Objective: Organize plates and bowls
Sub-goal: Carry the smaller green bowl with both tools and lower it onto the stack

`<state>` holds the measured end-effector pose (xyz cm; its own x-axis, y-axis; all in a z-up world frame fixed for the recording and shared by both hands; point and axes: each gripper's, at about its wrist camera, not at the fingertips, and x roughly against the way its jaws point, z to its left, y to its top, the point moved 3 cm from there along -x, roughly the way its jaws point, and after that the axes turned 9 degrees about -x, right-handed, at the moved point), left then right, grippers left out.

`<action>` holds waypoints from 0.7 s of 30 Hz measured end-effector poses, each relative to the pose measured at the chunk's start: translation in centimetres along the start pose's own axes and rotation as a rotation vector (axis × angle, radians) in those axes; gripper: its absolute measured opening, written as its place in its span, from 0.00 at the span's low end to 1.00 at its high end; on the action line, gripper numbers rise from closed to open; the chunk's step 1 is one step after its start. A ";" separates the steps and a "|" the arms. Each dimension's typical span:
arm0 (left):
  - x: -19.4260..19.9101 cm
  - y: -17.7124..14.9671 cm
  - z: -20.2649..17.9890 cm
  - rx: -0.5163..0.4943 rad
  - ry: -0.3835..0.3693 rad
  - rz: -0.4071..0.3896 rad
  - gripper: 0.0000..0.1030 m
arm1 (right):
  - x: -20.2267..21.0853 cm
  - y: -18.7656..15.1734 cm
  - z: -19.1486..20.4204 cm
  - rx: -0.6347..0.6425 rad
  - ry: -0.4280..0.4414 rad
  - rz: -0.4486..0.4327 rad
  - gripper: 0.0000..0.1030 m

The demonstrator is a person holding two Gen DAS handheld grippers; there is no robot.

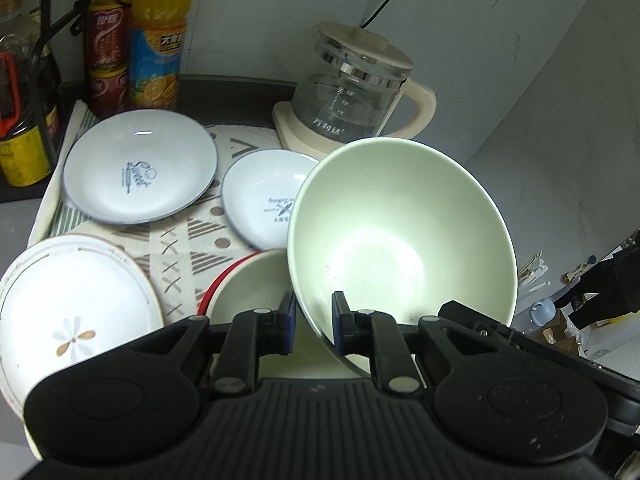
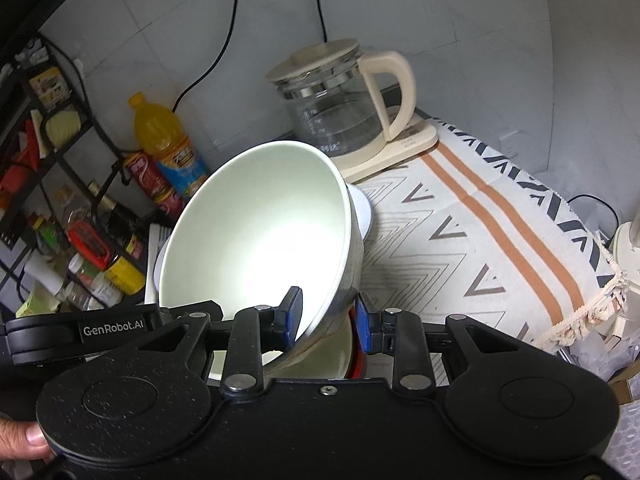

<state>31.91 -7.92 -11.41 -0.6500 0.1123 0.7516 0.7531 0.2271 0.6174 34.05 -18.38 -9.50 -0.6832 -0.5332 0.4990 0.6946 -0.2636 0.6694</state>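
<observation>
A large pale green bowl [image 1: 380, 240] [image 2: 256, 240] hangs tilted above a smaller red-rimmed bowl [image 1: 248, 280] [image 2: 340, 356]. My left gripper [image 1: 314, 322] is shut on its near rim, one finger inside and one outside. My right gripper [image 2: 326, 316] grips the rim on the other side in the same way. Two white plates with blue print [image 1: 140, 164] [image 1: 260, 196] and a flower-patterned plate [image 1: 72, 304] lie on the patterned cloth [image 1: 176, 248] to the left.
A glass kettle [image 1: 352, 92] [image 2: 332, 108] on a cream base stands at the back against the wall. An orange drink bottle [image 1: 158, 40], red cans and a rack of bottles [image 2: 80, 240] crowd the left. Striped cloth [image 2: 480, 240] covers the right side.
</observation>
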 end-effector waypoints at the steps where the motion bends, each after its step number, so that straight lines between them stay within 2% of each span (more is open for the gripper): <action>1: 0.1 -0.3 0.1 0.003 0.004 0.002 0.14 | 0.0 -0.2 0.1 0.004 0.002 0.006 0.28; 14: -0.2 -2.8 1.8 0.014 0.058 0.059 0.16 | -1.3 -2.6 0.7 0.017 0.019 0.077 0.31; 21: -0.9 -3.5 2.5 0.017 0.063 0.087 0.17 | -2.2 -3.2 0.7 0.019 0.011 0.096 0.31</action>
<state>29.61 -6.44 -14.82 -0.5742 0.0710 0.8157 0.8043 0.2355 0.5456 33.22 -15.82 -12.39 -0.6110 -0.5642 0.5553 0.7523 -0.1956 0.6291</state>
